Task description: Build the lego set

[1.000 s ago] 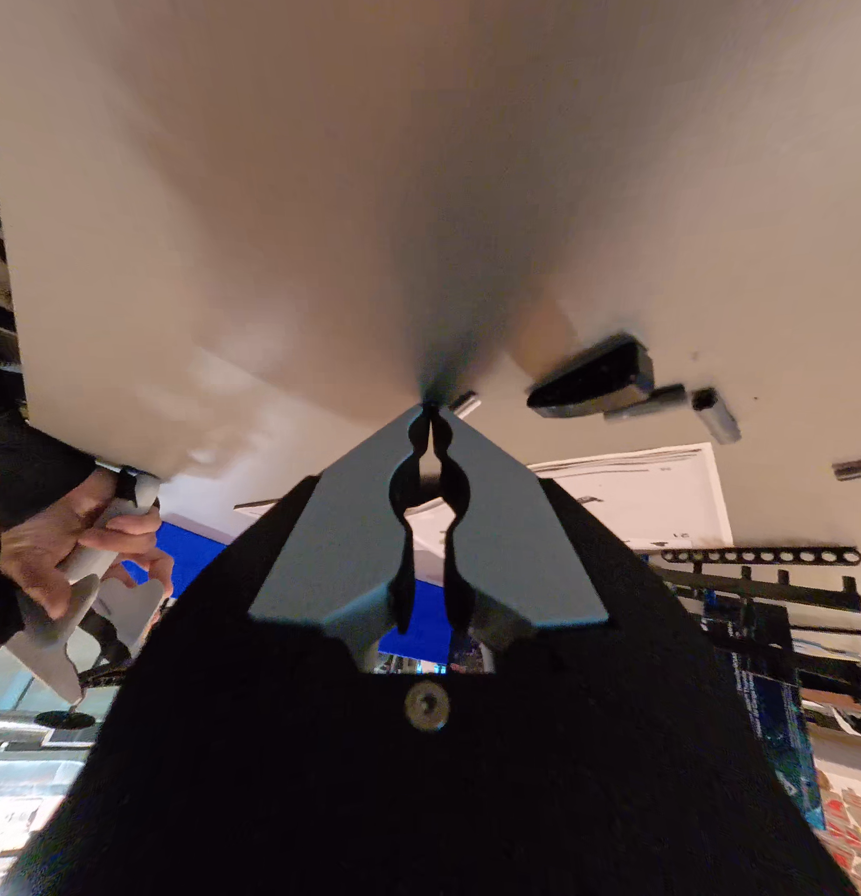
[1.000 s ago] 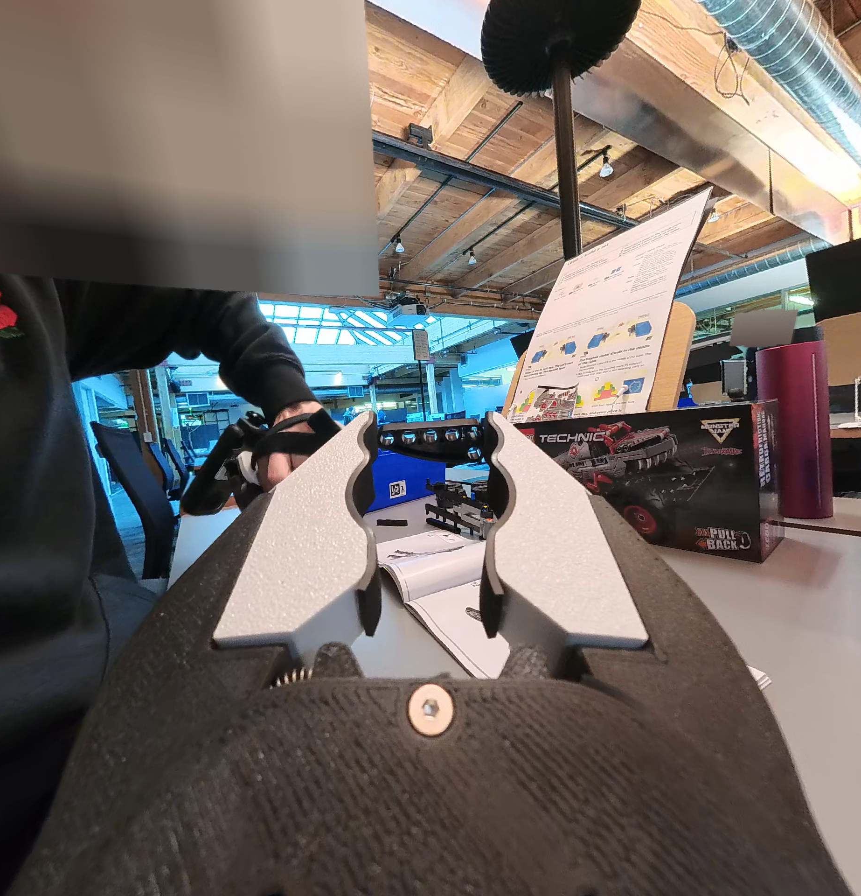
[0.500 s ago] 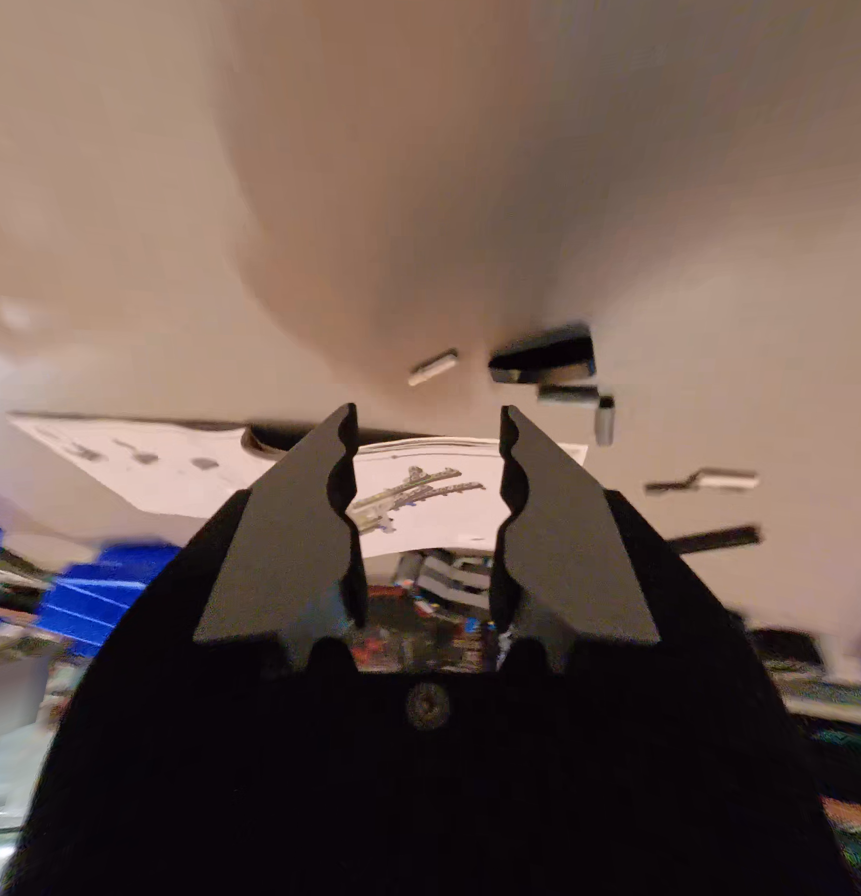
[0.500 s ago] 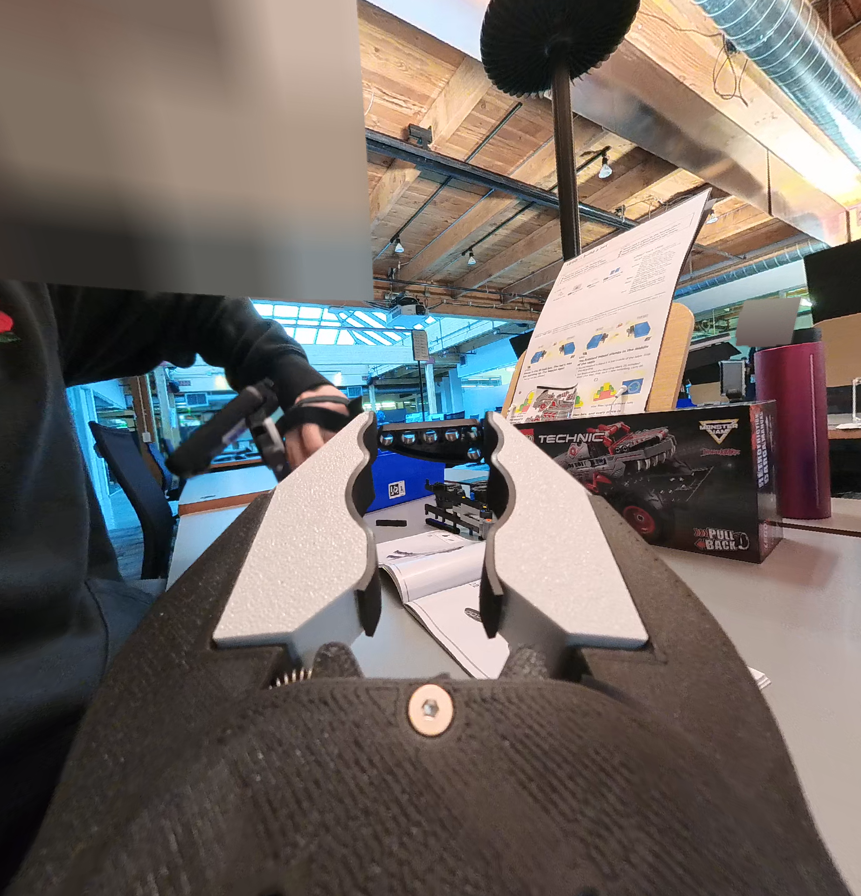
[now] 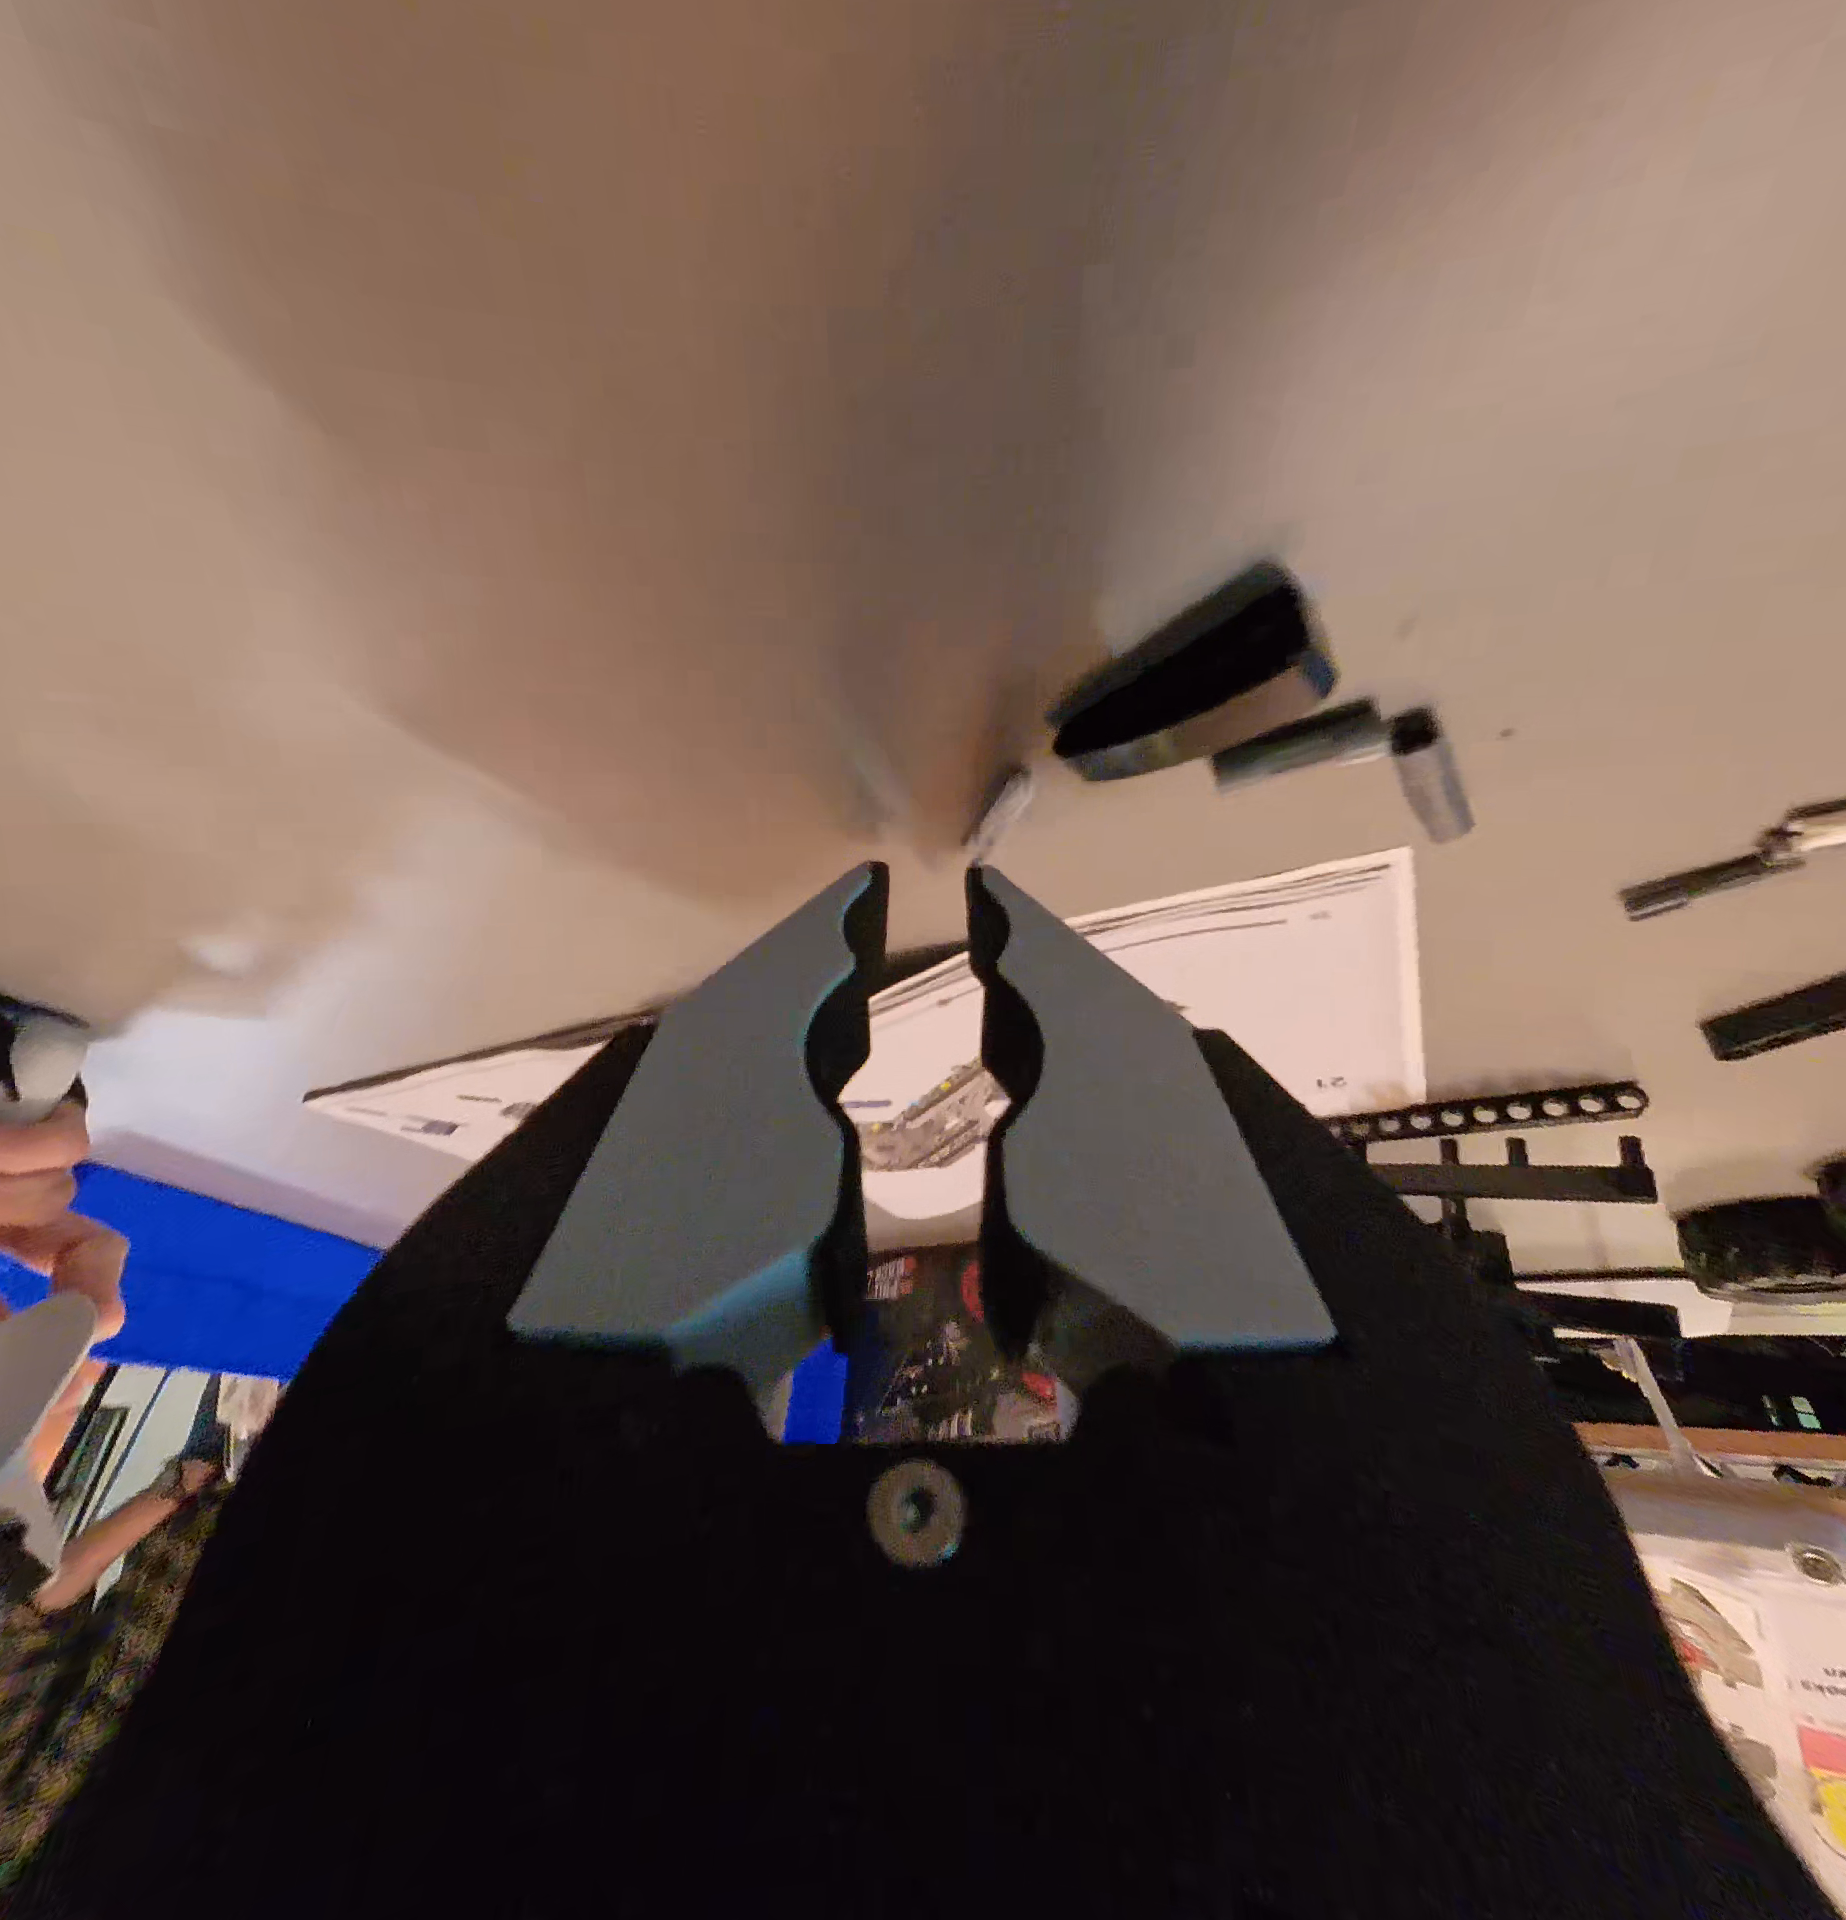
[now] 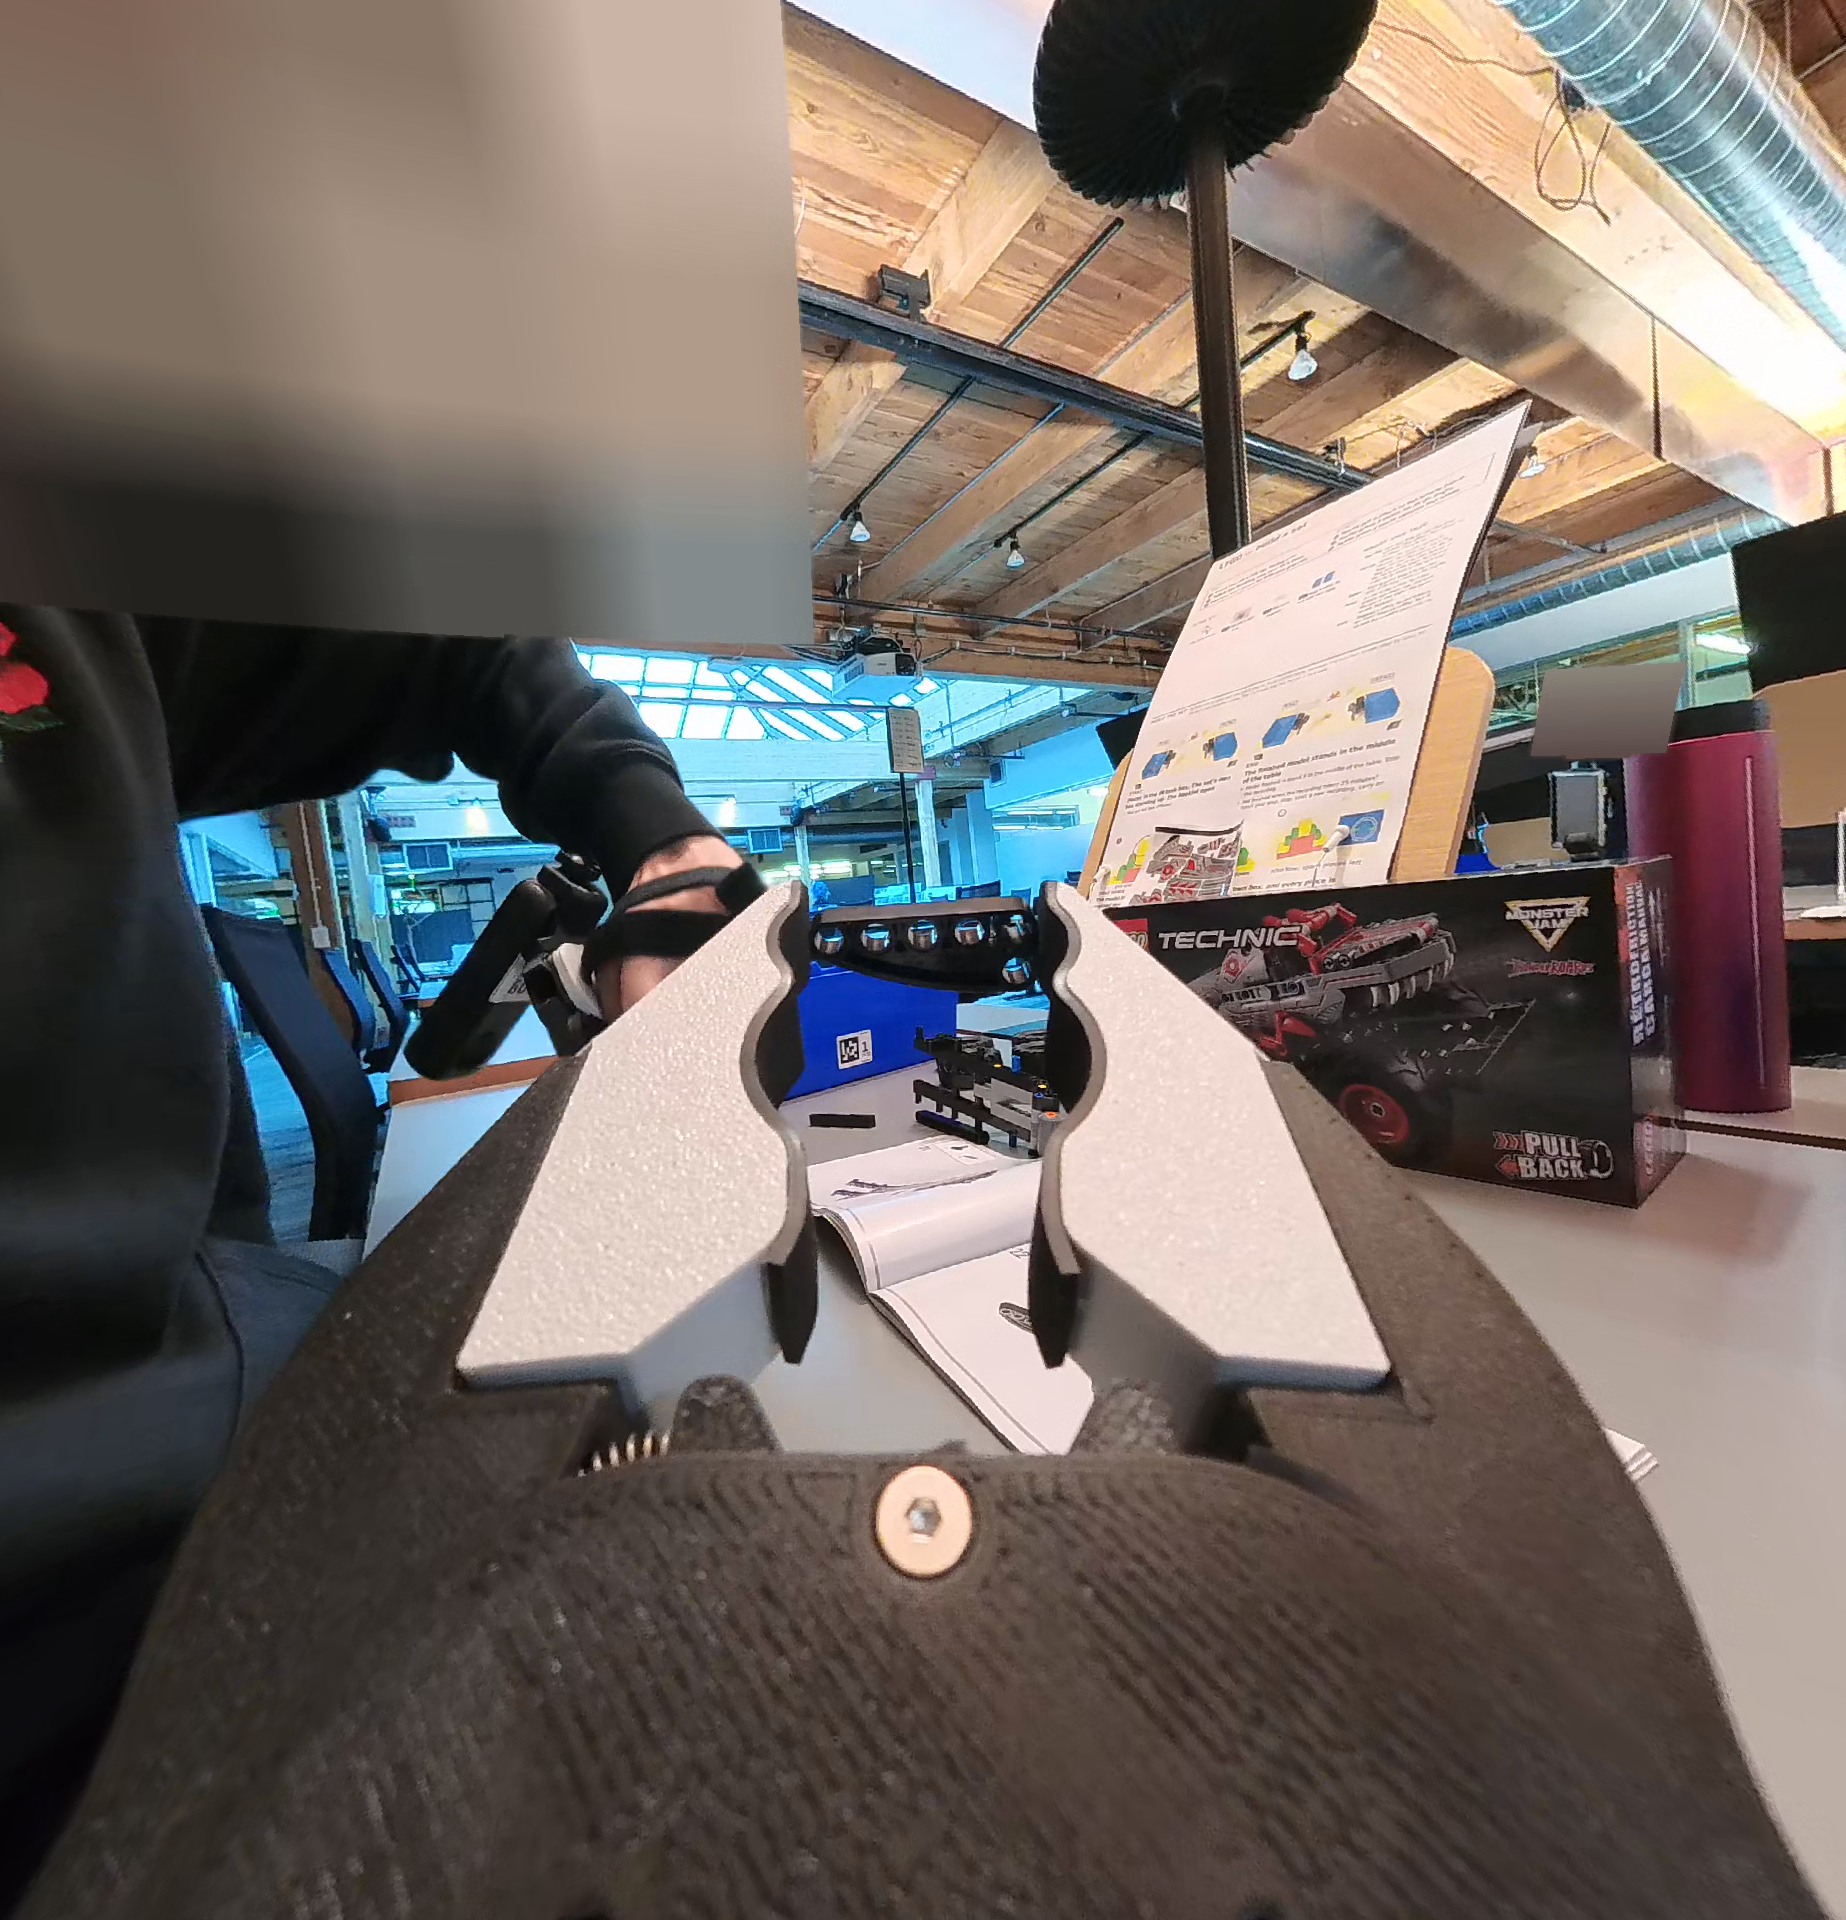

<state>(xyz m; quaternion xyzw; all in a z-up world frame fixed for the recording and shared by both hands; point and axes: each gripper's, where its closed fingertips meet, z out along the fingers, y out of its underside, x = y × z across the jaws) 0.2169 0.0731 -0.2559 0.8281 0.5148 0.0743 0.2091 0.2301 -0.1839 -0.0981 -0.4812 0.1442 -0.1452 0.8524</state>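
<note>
The left wrist view is upside down, with the table point(image 5: 690, 416) at the top. My left gripper point(image 5: 926, 873) is a little open and empty, its tips close above the table beside a small grey pin point(image 5: 997, 805). A black panel piece point(image 5: 1189, 675) and two grey pins point(image 5: 1303, 743) lie just beyond. My right gripper point(image 6: 919, 904) is shut on a black beam with holes point(image 6: 924, 940) and holds it above the table. The open instruction booklet point(image 6: 960, 1247) lies under it. A partly built black frame point(image 6: 992, 1091) stands behind the booklet.
The lego box point(image 6: 1418, 1018) stands on the right, with an instruction sheet on a wooden stand point(image 6: 1303, 707) behind it and a maroon bottle point(image 6: 1719, 914) beside it. A blue bin point(image 6: 877, 1039) is at the back. A long black beam point(image 5: 1490, 1112) and a tyre point(image 5: 1781, 1247) lie on the table. My hands' fingertips stand some 30 centimeters from each other.
My left gripper was shut, opened wide while swinging over the table, and now has narrowed to a small gap next to the grey pin. My right gripper has stayed still with the beam.
</note>
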